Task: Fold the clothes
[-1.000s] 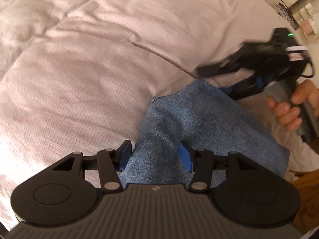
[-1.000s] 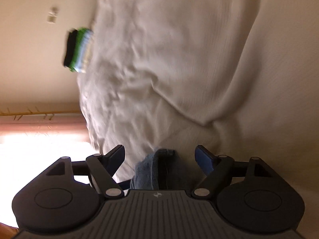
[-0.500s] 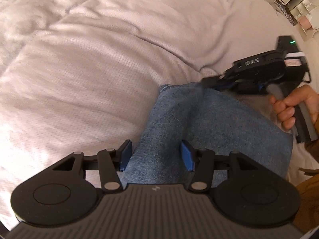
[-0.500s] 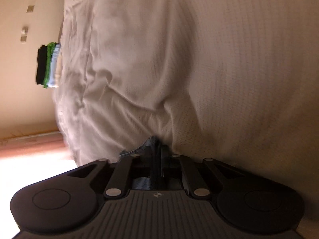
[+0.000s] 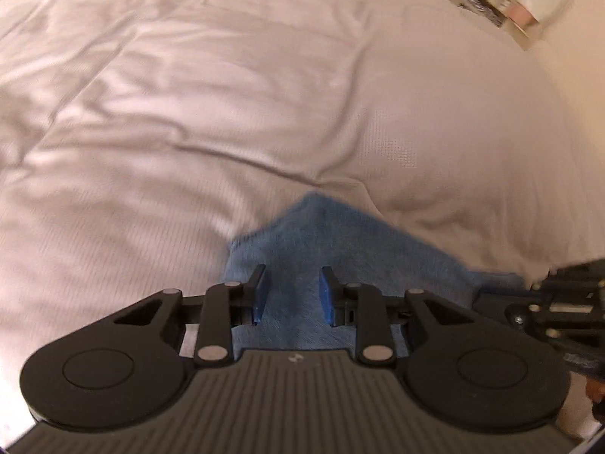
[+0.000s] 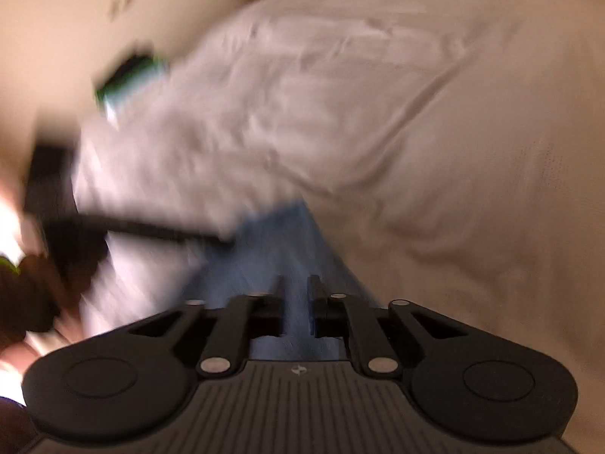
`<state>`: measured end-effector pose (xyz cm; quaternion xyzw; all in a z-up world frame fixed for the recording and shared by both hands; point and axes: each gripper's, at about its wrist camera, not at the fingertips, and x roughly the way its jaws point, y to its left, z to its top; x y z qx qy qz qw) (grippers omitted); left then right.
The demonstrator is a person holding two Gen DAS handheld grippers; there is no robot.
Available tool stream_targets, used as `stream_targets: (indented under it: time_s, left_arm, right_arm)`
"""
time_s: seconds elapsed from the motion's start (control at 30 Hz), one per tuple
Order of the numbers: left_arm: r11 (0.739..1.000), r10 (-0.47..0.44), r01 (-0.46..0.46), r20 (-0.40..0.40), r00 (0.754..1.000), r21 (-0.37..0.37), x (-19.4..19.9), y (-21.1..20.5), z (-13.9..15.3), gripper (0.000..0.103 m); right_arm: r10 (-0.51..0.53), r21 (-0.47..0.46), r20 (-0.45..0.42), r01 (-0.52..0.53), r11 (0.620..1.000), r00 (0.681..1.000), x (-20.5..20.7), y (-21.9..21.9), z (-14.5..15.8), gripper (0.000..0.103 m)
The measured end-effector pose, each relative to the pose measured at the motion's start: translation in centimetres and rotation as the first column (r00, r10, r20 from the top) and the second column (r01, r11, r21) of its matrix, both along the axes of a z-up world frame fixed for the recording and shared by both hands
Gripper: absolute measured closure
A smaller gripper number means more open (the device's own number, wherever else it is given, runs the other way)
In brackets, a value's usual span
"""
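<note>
Denim lies directly under both sets of tongs, and everything here is placed from that blue cloth. The left tongs (image 5: 293,295) stand parted, a clear gap between the two blue pads, with nothing pinched; they hover over the near part of the jeans (image 5: 340,242) and the fabric shows through the gap. The right tongs (image 6: 295,302) have a narrower gap; blue shows between the fingers too, but the view is smeared with motion and I cannot tell whether they pinch cloth or merely hang over it.

From the left tongs, the jeans run forward and to the right, ending in a blunt corner that points away up the bed (image 5: 189,113). The long edge slants from that corner down toward the right side, where the right tongs come in at the cloth's right-hand end (only their black linkage shows in the left view). So the left tongs are nearer the left edge and the far corner; the right tongs are nearer the right end.

Past the jeans the white quilt is rumpled into a ridge just beyond the far corner. Well beyond that, at the bed's far edge in the right view, sits a blurred stack of dark and green clothes (image 6: 128,75).

Whether this compact shape is half folded or fully folded cannot be settled from the cloth alone.
</note>
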<state>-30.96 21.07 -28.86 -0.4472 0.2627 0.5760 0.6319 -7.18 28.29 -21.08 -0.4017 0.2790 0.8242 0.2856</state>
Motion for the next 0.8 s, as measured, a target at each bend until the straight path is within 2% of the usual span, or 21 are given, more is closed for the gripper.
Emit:
stream_targets:
  time_s: [0.03, 0.07, 0.1, 0.17, 0.3, 0.33, 0.37, 0.43, 0.47, 0.5, 0.63, 0.7, 0.8]
  left_arm:
    - [1.000, -0.015, 0.015, -0.012, 1.000, 0.006, 0.2, 0.1, -0.7, 0.087]
    - [1.000, -0.024, 0.024, -0.019, 1.000, 0.008, 0.4, 0.1, -1.3, 0.092]
    - [1.000, -0.028, 0.028, -0.028, 0.999, 0.014, 0.5, 0.1, -1.7, 0.093]
    - [0.999, -0.039, 0.041, -0.054, 0.998, 0.021, 1.0, 0.0, -1.7, 0.093]
    - [0.997, -0.077, 0.079, -0.096, 0.992, 0.025, 1.1, -2.2, 0.6, 0.092]
    - [0.996, -0.086, 0.089, -0.103, 0.991, 0.026, 1.0, -3.1, 1.4, 0.092]
    - [0.995, -0.096, 0.099, -0.110, 0.989, 0.027, 0.9, -3.9, 2.2, 0.092]
    - [0.993, -0.115, 0.119, -0.123, 0.986, 0.028, 0.7, -5.6, 3.8, 0.091]
    - [0.991, -0.124, 0.129, -0.130, 0.984, 0.028, 0.6, -6.5, 4.5, 0.091]
    - [0.990, -0.134, 0.139, -0.127, 0.983, 0.027, 0.5, -7.4, 5.2, 0.091]
    - [0.981, -0.191, 0.192, -0.082, 0.978, 0.005, 0.5, -10.9, 5.4, 0.089]
    - [0.973, -0.231, 0.227, -0.099, 0.968, -0.046, 0.7, -11.7, 3.8, 0.088]
    - [0.958, -0.275, 0.262, -0.119, 0.954, -0.115, 0.9, -11.8, 2.0, 0.085]
  right_arm:
    - [-0.038, 0.014, 0.019, 0.038, 0.999, 0.999, 0.7, -0.2, -1.5, 0.103]
    - [-0.132, -0.045, -0.023, 0.131, 0.990, 0.991, 2.1, 0.3, -3.4, 0.103]
    - [-0.250, -0.138, -0.072, 0.238, 0.961, 0.966, 3.6, 1.0, -5.4, 0.103]
    - [-0.429, -0.279, -0.146, 0.379, 0.882, 0.892, 5.8, 1.8, -8.2, 0.103]
    - [-0.653, -0.504, -0.184, 0.500, 0.705, 0.735, 7.8, 2.4, -10.4, 0.103]
    - [-0.678, -0.526, -0.184, 0.512, 0.680, 0.712, 8.1, 2.4, -10.0, 0.103]
    - [-0.685, -0.509, -0.189, 0.527, 0.681, 0.703, 8.3, 2.2, -8.9, 0.103]
    - [-0.669, -0.414, -0.198, 0.557, 0.720, 0.717, 8.4, 0.9, -6.0, 0.102]
    - [-0.662, -0.362, -0.195, 0.574, 0.734, 0.724, 8.4, -0.1, -4.6, 0.091]
    - [-0.656, -0.315, -0.189, 0.588, 0.745, 0.731, 8.5, -1.3, -3.3, 0.086]
    - [-0.609, -0.146, -0.168, 0.591, 0.793, 0.775, 7.8, -8.2, 0.3, 0.086]
    - [-0.577, -0.048, -0.117, 0.576, 0.816, 0.808, 6.4, -11.8, 0.7, 0.076]
    - [-0.545, 0.032, -0.010, 0.545, 0.838, 0.838, 4.2, -15.7, -1.1, 0.075]
